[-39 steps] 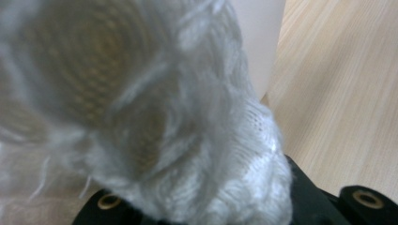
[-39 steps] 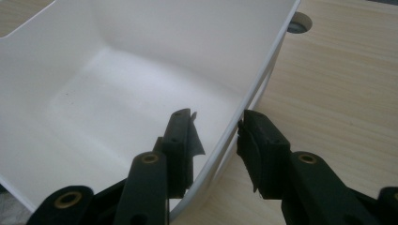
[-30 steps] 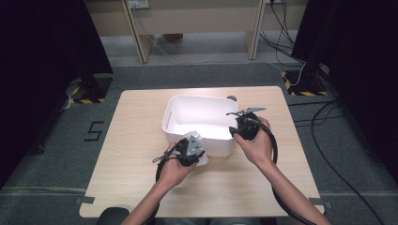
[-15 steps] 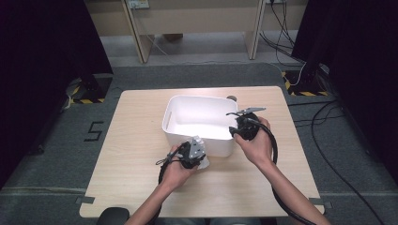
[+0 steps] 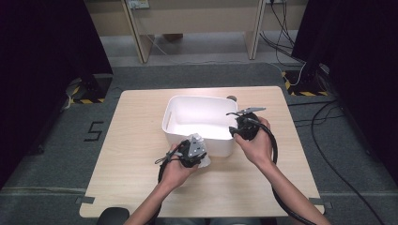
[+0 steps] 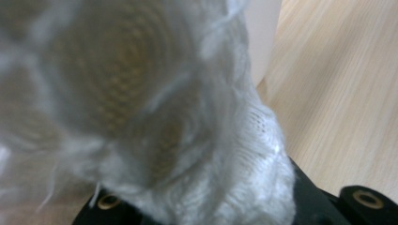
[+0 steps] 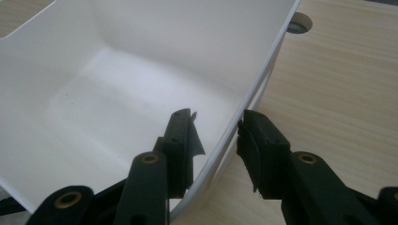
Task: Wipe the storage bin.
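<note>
A recording lab or test studio: a lone light-wood table (image 5: 141, 187) stands on grey carpet (image 5: 70, 187) between black curtains (image 5: 42, 47), with tape marks at its corners. Yellow-and-black hazard tape (image 5: 87, 100) marks the stand bases on the floor, a number five (image 5: 94, 131) is taped beside the table, and cables (image 5: 328, 126) trail across the carpet towards plain wooden partitions (image 5: 197, 18) behind.

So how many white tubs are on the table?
1. The tub sits mid-table; the right gripper straddles its near right wall, and the left gripper holds a cloth at its front.
</note>
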Motion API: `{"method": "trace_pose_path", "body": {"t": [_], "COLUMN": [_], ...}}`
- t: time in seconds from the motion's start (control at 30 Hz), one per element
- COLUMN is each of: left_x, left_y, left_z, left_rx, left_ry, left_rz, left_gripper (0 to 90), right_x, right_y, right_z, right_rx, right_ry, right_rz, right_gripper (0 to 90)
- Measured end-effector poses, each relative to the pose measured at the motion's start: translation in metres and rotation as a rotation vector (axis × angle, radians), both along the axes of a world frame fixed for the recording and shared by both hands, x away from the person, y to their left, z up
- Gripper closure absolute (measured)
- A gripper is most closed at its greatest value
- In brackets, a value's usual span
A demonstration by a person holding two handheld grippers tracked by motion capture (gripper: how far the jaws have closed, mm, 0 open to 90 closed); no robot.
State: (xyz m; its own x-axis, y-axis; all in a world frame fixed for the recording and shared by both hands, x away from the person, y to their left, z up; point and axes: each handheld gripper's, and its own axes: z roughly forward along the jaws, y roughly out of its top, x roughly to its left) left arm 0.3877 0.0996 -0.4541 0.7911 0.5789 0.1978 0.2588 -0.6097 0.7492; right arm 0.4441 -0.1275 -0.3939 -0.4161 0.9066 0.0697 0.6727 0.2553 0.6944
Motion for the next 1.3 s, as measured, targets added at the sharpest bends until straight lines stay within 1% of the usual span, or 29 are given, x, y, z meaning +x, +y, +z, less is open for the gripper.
{"method": "trace_pose_path", "body": {"t": [0.23, 0.33, 0.4, 0.47, 0.6, 0.8, 0.97, 1.13, 1.27, 1.3], "left_x": [-0.003, -0.003, -0.003, -0.003, -0.003, -0.002, -0.001, 0.0, 0.002, 0.002], "left_y": [-0.004, -0.005, -0.005, -0.006, -0.006, -0.008, -0.01, -0.012, -0.013, -0.013], "left_z": [0.017, 0.022, 0.023, 0.022, 0.021, 0.014, 0.009, 0.002, -0.007, -0.008], "left_rx": [-0.024, -0.031, -0.026, -0.035, -0.031, -0.007, 0.0, 0.01, 0.024, 0.02], "left_ry": [-0.033, -0.039, -0.039, -0.037, -0.036, -0.031, -0.022, -0.006, 0.013, 0.017], "left_rz": [-0.013, -0.018, -0.02, -0.019, -0.02, -0.023, -0.024, -0.027, -0.028, -0.026], "left_gripper": [80.8, 80.8, 80.8, 80.8, 80.8, 80.8, 80.8, 80.8, 80.8, 80.9], "right_x": [0.0, 0.0, 0.0, 0.0, 0.0, 0.0, 0.0, 0.0, 0.0, 0.0], "right_y": [0.0, 0.0, 0.0, 0.0, 0.0, 0.0, 0.0, 0.0, 0.0, 0.0], "right_z": [0.0, 0.0, 0.0, 0.0, 0.0, 0.0, 0.0, 0.0, 0.0, 0.0], "right_rx": [0.001, 0.002, 0.002, 0.001, 0.001, 0.001, 0.001, 0.001, 0.002, 0.002], "right_ry": [0.002, 0.002, 0.002, 0.002, 0.001, 0.001, 0.002, 0.001, 0.0, 0.0], "right_rz": [-0.002, -0.002, -0.002, -0.001, -0.002, -0.003, -0.002, -0.002, -0.001, -0.001], "right_gripper": [64.3, 64.4, 64.4, 64.4, 64.4, 64.4, 64.3, 64.4, 64.4, 64.4]}}
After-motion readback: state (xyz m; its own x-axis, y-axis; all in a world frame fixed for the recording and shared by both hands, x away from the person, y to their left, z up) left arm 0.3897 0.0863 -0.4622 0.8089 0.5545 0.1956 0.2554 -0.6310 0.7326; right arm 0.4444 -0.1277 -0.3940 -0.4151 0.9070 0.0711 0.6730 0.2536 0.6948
